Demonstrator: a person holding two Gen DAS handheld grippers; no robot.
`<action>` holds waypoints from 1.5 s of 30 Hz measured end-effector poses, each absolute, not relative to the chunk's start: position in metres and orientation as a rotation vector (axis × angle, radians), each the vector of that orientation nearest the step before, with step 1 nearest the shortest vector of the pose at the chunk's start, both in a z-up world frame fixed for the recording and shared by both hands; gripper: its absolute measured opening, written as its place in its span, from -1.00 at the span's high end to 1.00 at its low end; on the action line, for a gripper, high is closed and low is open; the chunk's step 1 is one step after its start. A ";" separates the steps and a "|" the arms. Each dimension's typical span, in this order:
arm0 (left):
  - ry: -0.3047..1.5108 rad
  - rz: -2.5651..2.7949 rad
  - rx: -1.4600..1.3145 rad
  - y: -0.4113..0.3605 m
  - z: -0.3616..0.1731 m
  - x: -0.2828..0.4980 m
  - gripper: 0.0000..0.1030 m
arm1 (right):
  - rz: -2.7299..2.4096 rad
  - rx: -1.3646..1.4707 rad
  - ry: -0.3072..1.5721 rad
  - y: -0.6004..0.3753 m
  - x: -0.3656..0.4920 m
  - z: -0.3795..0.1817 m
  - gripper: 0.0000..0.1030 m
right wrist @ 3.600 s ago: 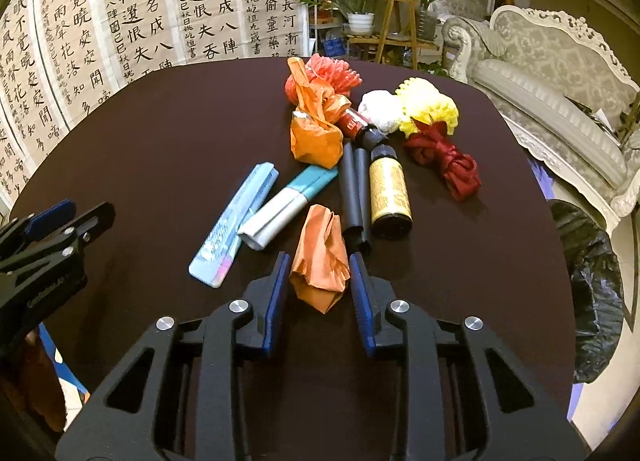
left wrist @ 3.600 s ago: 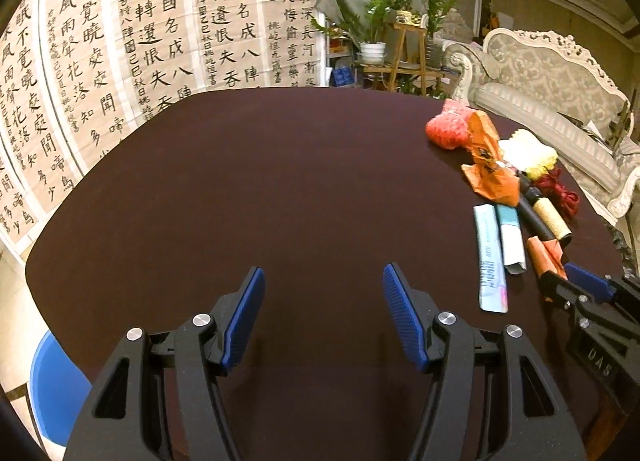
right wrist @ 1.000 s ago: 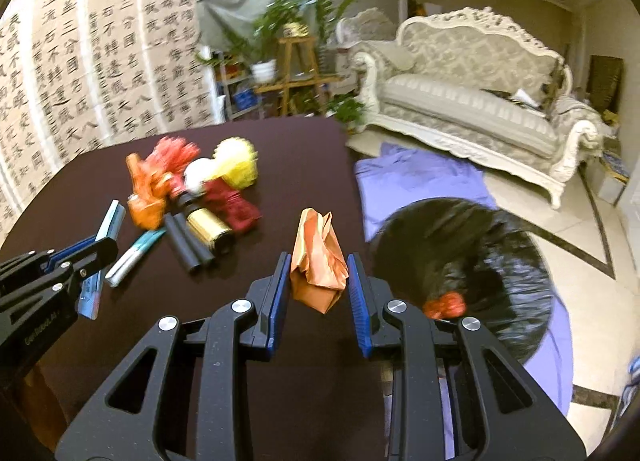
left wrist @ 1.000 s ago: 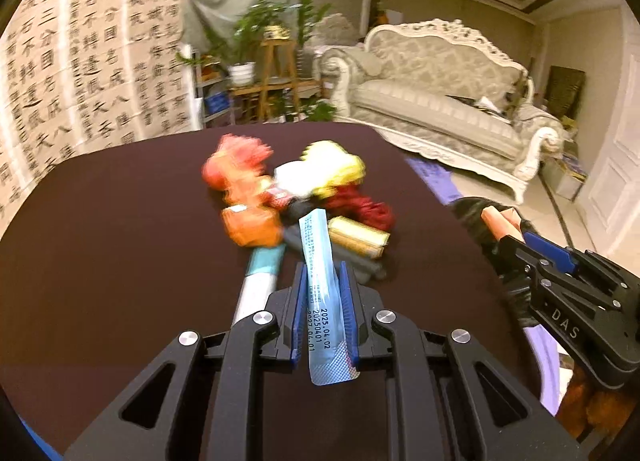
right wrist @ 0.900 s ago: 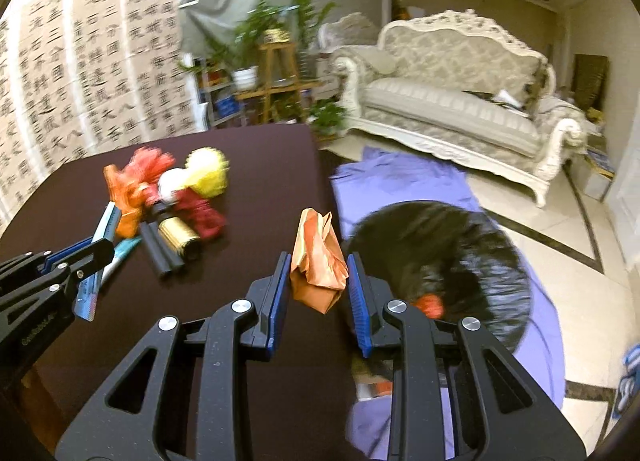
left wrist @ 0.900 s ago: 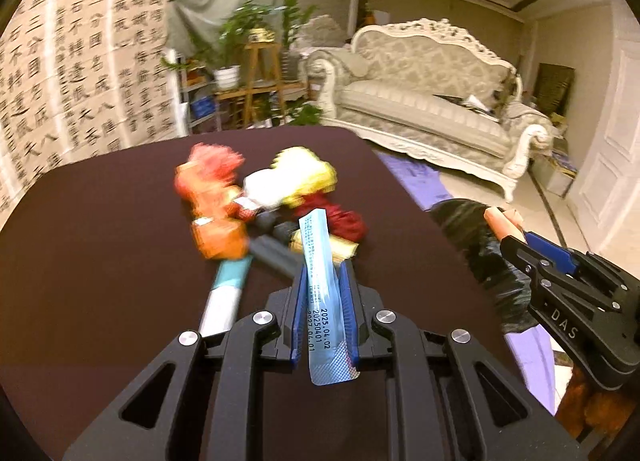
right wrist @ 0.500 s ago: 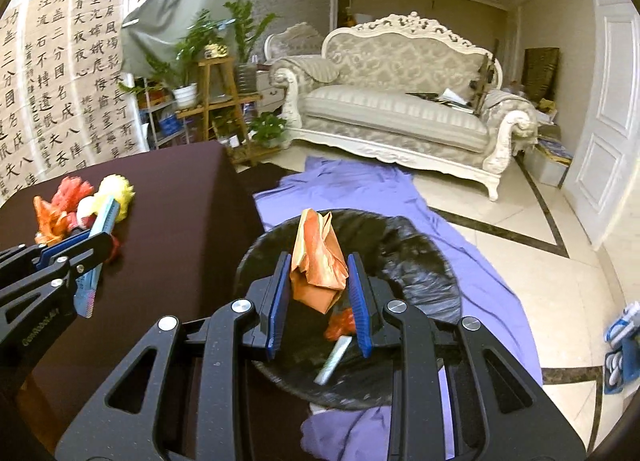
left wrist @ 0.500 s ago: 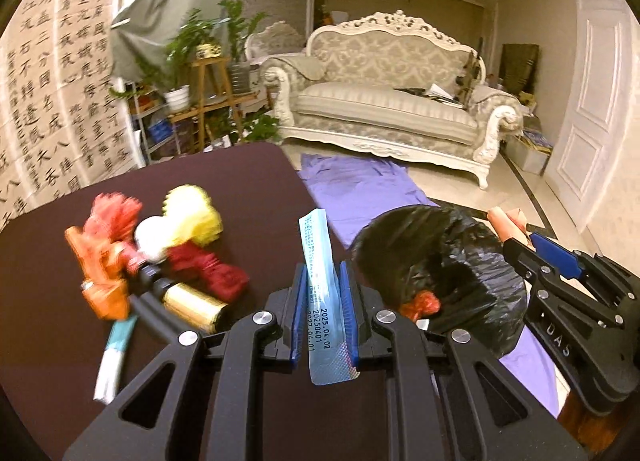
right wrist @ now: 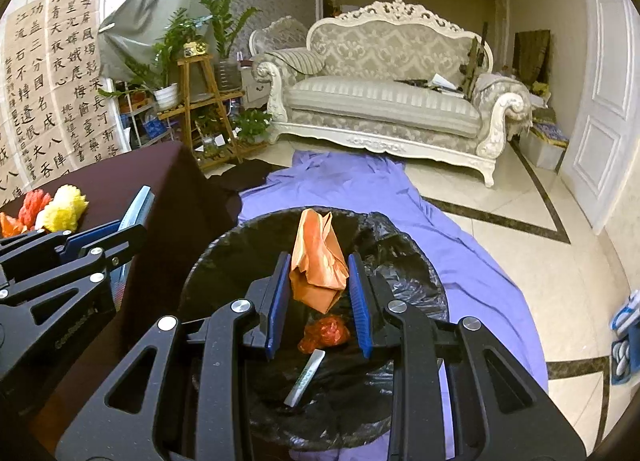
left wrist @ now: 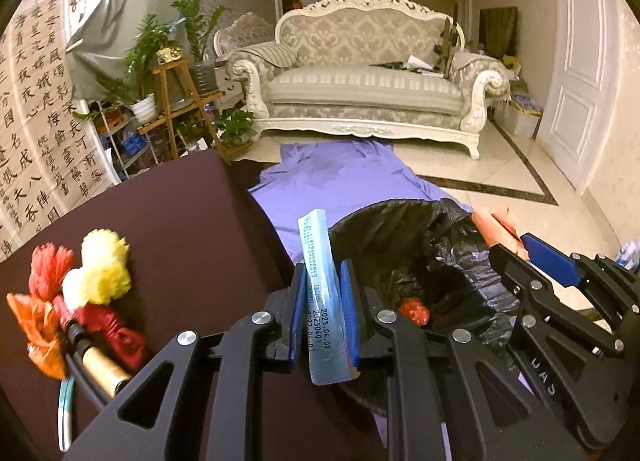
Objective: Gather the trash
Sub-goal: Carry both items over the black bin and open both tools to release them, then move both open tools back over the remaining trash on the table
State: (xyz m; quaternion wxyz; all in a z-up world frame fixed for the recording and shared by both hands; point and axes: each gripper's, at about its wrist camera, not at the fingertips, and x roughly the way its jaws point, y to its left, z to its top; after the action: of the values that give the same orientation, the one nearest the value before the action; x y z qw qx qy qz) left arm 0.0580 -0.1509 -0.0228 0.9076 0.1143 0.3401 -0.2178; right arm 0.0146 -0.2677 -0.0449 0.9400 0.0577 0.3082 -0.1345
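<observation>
My left gripper (left wrist: 323,305) is shut on a light blue flat packet (left wrist: 320,293), held upright at the table's edge beside the black-lined trash bin (left wrist: 404,237). My right gripper (right wrist: 319,293) is shut on a crumpled orange paper (right wrist: 318,261) and holds it over the bin's opening (right wrist: 224,273). Inside the bin lie a red wad (right wrist: 326,335) and a white strip (right wrist: 306,375). The right gripper also shows in the left wrist view (left wrist: 520,249), and the left gripper in the right wrist view (right wrist: 132,221).
More trash lies on the dark table (left wrist: 180,221): yellow (left wrist: 105,265) and red pom-poms (left wrist: 50,267), a red bundle (left wrist: 116,331), a gold bottle (left wrist: 102,369), orange paper (left wrist: 42,335). A purple cloth (right wrist: 472,261) lies under the bin. A sofa (right wrist: 384,101) and plant stand (right wrist: 200,101) are behind.
Both grippers swung right from the table toward the bin, keeping their loads. The right gripper now hangs over the bin's middle; the left has reached the table's edge.
</observation>
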 end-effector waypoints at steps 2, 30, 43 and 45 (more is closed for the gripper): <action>0.715 -0.451 0.245 -0.157 -0.026 0.063 0.65 | -0.276 0.125 0.635 -0.272 0.018 -0.048 0.45; 0.717 -0.389 0.215 -0.145 -0.020 0.070 -0.37 | -0.301 0.156 0.646 -0.280 0.016 -0.058 0.11; 0.711 -0.279 0.194 -0.075 -0.013 0.040 -0.37 | -0.185 0.137 0.674 -0.219 0.001 -0.052 0.11; 0.714 -0.255 0.189 -0.063 -0.014 0.036 -0.37 | -0.163 0.129 0.677 -0.206 0.002 -0.048 0.11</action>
State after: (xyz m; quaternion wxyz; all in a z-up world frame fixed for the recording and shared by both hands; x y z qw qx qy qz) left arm 0.0357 -0.0626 -0.0138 0.9246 0.0921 0.3481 -0.1241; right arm 0.0018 -0.2064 -0.0484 0.9380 0.0632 0.3313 -0.0799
